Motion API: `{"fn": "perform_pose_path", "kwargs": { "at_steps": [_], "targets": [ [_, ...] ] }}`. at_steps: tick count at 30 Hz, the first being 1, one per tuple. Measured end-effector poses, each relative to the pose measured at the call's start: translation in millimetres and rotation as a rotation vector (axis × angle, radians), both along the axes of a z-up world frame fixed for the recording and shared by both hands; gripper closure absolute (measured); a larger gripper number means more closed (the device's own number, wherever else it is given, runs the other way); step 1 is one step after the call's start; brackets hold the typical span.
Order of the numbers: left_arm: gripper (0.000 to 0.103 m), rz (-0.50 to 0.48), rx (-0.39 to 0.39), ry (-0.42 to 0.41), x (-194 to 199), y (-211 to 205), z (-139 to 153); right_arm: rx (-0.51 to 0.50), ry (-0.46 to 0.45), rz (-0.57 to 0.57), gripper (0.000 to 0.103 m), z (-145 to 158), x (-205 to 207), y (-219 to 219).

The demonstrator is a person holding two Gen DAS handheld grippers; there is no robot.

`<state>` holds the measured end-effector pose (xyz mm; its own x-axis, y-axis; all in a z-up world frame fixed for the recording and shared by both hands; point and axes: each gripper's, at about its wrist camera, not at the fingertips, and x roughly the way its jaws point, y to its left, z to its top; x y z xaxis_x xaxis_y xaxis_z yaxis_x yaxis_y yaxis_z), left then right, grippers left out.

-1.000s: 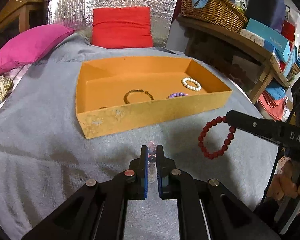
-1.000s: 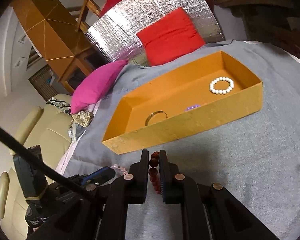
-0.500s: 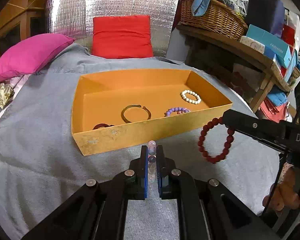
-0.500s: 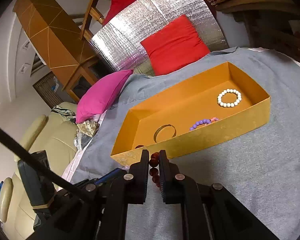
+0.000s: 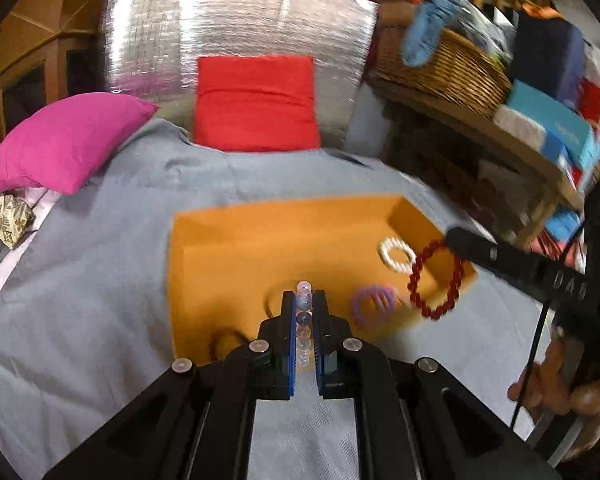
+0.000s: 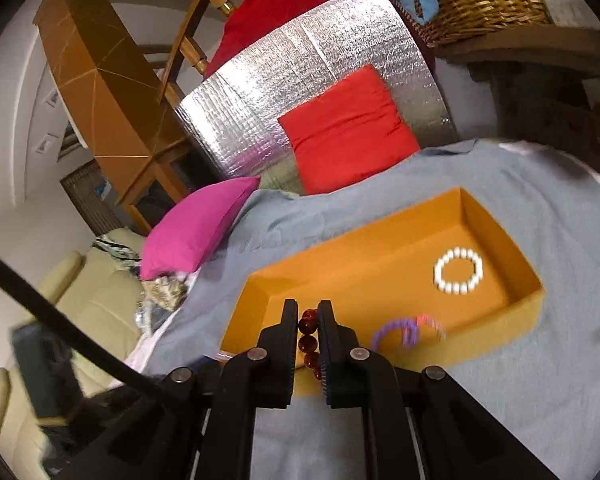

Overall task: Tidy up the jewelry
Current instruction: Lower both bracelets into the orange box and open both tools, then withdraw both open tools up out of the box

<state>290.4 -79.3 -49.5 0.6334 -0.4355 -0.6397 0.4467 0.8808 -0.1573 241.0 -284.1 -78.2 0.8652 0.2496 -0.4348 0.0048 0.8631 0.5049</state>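
Left gripper [image 5: 304, 300]: clamped on one clear-bead bracelet [image 5: 303, 322], beads stacked in the narrow gap between the blue pads; held above the near-left part of the orange box [image 5: 236, 248].
Right gripper [image 6: 309, 314]: clamped on one dark red bead bracelet [image 5: 434, 278]; in the left wrist view the loop hangs free from the fingertips, over the box's near right corner.
Orange box: one, open-topped, on the grey cloth [image 5: 100, 260]; one compartment visible.
Bracelets in box, counted: white pearl bracelet [image 6: 458, 271], one, flat near the far right corner; purple bead bracelet [image 6: 400, 330], one, near the front wall, blurred; thin brown bangles, two partly seen behind the left gripper, blurred.
Bracelets in total: six, two of them held.
Cushions: two at the cloth's far edge, one red cushion [image 5: 256, 104], one magenta cushion [image 5: 66, 140] at the far left corner.
Person's hand [image 5: 560, 384]: one visible, wrapped around the right gripper's handle.
Wicker basket [image 5: 444, 72]: one, on the shelf to the right.
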Motion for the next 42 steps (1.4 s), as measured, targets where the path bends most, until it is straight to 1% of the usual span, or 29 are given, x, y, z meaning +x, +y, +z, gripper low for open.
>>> {"fn": "perform_pose_path", "kwargs": {
  "at_steps": [3,5,6,9,12,14,16,20,21,22,23,24,25,26,27,28,29,31,32,33,35,39,41,42],
  "targets": [
    [0.095,0.038,-0.032,0.033,31,4,-6,-0.027,0.030,-0.009,0.092,-1,35,-2],
    [0.095,0.062,-0.031,0.069,51,6,-20,-0.044,0.044,-0.013,0.092,-4,55,0],
    [0.095,0.081,-0.027,0.102,63,7,-31,-0.050,0.055,-0.011,0.092,-7,65,1],
    [0.095,0.112,-0.033,0.171,87,7,-54,-0.054,0.105,0.004,0.092,-24,98,5],
    [0.095,0.130,-0.002,0.212,98,5,-70,-0.050,0.177,0.028,0.092,-45,125,11],
    [0.095,0.130,-0.004,0.223,103,4,-74,-0.056,0.212,0.023,0.092,-55,134,11],
    [0.095,0.125,0.004,0.227,105,2,-77,-0.047,0.237,-0.015,0.092,-64,139,5],
    [0.092,0.152,0.061,0.241,108,1,-82,-0.030,0.275,-0.103,0.090,-75,138,-13],
    [0.084,0.153,0.069,0.243,107,1,-83,-0.019,0.282,-0.115,0.085,-76,137,-17],
    [0.072,0.159,0.080,0.239,105,1,-81,0.010,0.289,-0.134,0.080,-77,133,-25],
    [0.066,0.164,0.089,0.228,102,1,-78,0.028,0.290,-0.144,0.072,-77,130,-29],
    [0.055,0.169,0.099,0.209,99,1,-74,0.048,0.281,-0.163,0.066,-75,124,-34],
    [0.050,0.172,0.113,0.181,92,0,-68,0.050,0.270,-0.172,0.065,-71,119,-37],
    [0.048,0.171,0.126,0.160,88,-1,-62,0.043,0.260,-0.177,0.065,-67,115,-38],
    [0.042,0.171,0.141,0.142,82,-2,-57,0.030,0.249,-0.173,0.065,-62,108,-38],
    [0.033,0.180,0.161,0.121,74,-3,-50,0.019,0.242,-0.167,0.065,-57,102,-37],
    [0.030,0.197,0.179,0.099,65,-2,-44,0.011,0.238,-0.163,0.065,-54,98,-36],
    [0.029,0.218,0.207,0.058,47,-1,-34,-0.026,0.227,-0.144,0.063,-41,81,-30],
    [0.029,0.223,0.223,0.043,36,-1,-30,-0.045,0.221,-0.136,0.060,-35,73,-27],
    [0.027,0.226,0.235,0.034,30,0,-28,-0.071,0.212,-0.130,0.055,-28,64,-23],
    [0.026,0.241,0.257,0.006,11,1,-20,-0.125,0.192,-0.122,0.049,-14,44,-16],
    [0.025,0.307,0.275,-0.016,-18,6,4,-0.197,0.167,-0.105,0.047,18,6,-3],
    [0.020,0.320,0.238,-0.058,-38,12,17,-0.239,0.174,-0.096,0.047,35,-11,6],
    [0.010,0.327,0.216,-0.078,-46,16,20,-0.253,0.165,-0.101,0.046,41,-18,9]
  ]
}}
